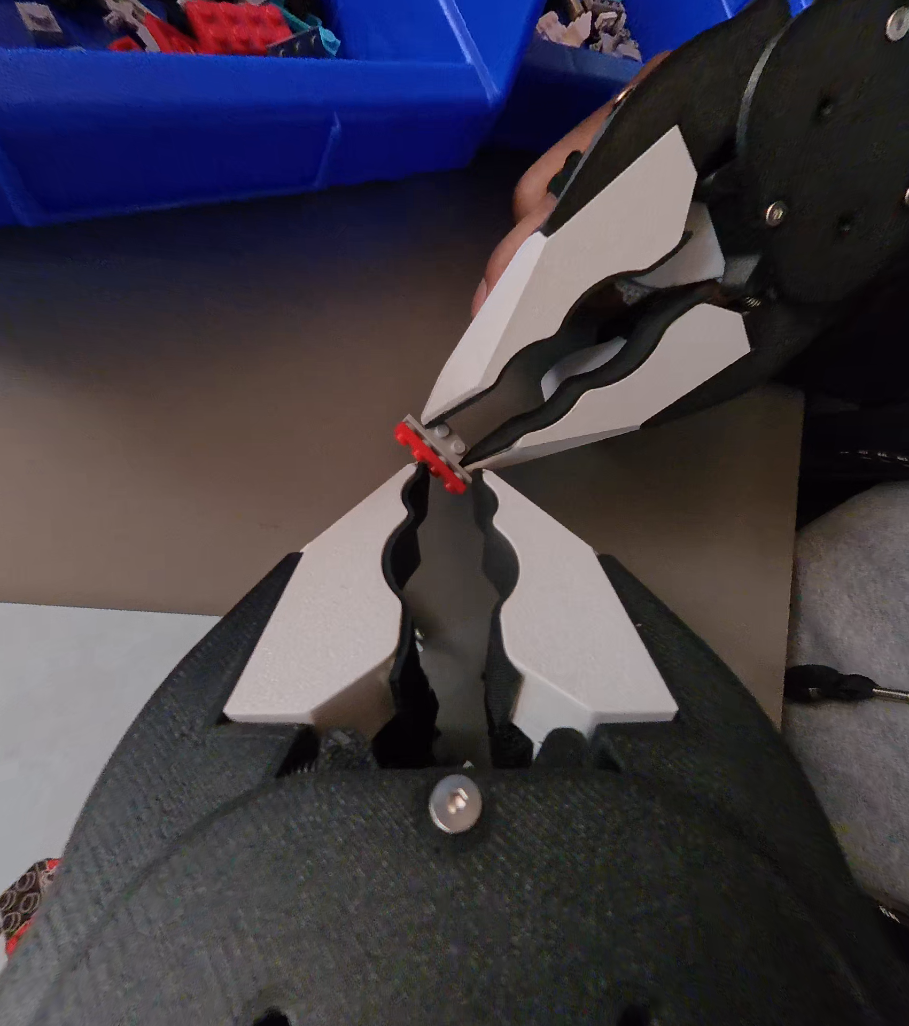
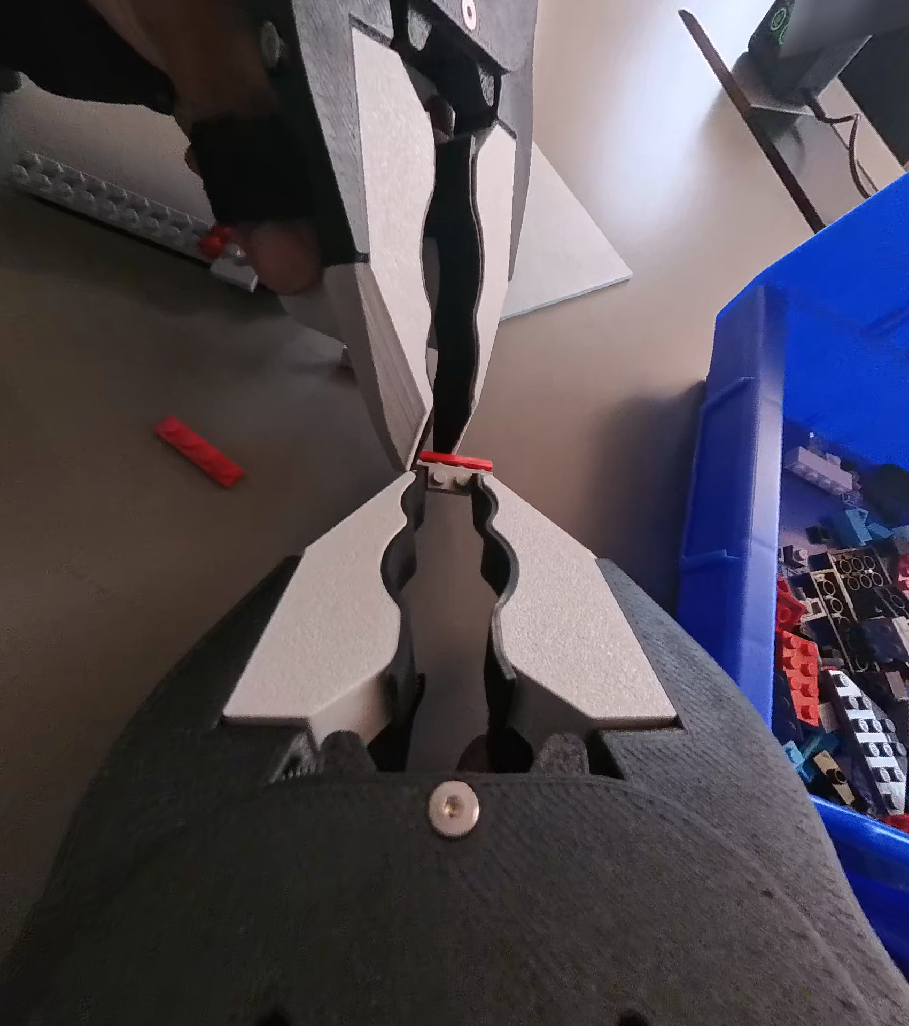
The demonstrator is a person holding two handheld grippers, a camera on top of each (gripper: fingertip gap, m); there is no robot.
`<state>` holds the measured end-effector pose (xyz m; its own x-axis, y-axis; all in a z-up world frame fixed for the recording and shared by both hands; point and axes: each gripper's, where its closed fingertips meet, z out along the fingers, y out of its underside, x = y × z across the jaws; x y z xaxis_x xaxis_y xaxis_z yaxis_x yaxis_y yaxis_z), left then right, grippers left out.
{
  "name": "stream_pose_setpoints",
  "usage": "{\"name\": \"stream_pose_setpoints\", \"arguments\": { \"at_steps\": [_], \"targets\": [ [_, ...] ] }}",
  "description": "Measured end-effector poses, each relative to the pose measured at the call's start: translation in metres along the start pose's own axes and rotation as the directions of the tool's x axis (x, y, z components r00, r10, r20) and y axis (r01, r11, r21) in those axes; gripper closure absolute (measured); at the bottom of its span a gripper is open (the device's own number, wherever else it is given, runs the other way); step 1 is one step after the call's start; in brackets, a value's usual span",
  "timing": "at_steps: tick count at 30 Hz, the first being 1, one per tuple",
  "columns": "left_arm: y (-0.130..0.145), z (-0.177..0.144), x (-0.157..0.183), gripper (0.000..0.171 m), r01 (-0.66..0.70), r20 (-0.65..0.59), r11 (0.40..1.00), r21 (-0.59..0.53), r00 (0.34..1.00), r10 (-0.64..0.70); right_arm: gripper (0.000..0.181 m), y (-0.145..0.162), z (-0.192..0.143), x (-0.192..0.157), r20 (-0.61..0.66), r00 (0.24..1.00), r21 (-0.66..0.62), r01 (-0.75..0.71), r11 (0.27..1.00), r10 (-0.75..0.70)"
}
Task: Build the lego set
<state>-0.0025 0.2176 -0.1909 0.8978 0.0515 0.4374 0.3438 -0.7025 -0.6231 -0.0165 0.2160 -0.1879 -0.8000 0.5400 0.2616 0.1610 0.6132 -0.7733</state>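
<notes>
A small red plate (image 1: 423,454) and a small grey plate (image 1: 447,442) are pressed face to face in mid-air above the table. My left gripper (image 1: 446,472) is shut on the red plate's lower end. My right gripper (image 1: 449,441) comes in from the upper right and is shut on the grey plate. In the right wrist view my right gripper (image 2: 447,476) holds the grey plate (image 2: 449,478) studs up, with the red plate (image 2: 455,459) lying flat on top of it. The left gripper (image 2: 441,452) reaches down from above onto the red plate.
Blue bins (image 1: 219,122) of loose bricks stand behind; one bin (image 2: 829,388) is at my right. A loose red plate (image 2: 199,452) lies on the brown table. A long grey plate (image 2: 108,202) with small red pieces lies far left. A white sheet (image 2: 568,250) lies beyond. Both grippers' tips are close together, under 4 cm apart.
</notes>
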Motion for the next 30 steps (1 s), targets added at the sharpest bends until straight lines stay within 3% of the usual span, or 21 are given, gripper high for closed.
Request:
{"name": "stream_pose_setpoints", "arguments": {
  "at_steps": [30],
  "targets": [
    [-0.012,-0.006,0.001,0.159,-0.169,0.086,0.985,0.027,0.982,0.166,0.163,-0.013,-0.006,0.008,-0.052,0.999,0.090,0.006,0.996,-0.001]
  ]
}}
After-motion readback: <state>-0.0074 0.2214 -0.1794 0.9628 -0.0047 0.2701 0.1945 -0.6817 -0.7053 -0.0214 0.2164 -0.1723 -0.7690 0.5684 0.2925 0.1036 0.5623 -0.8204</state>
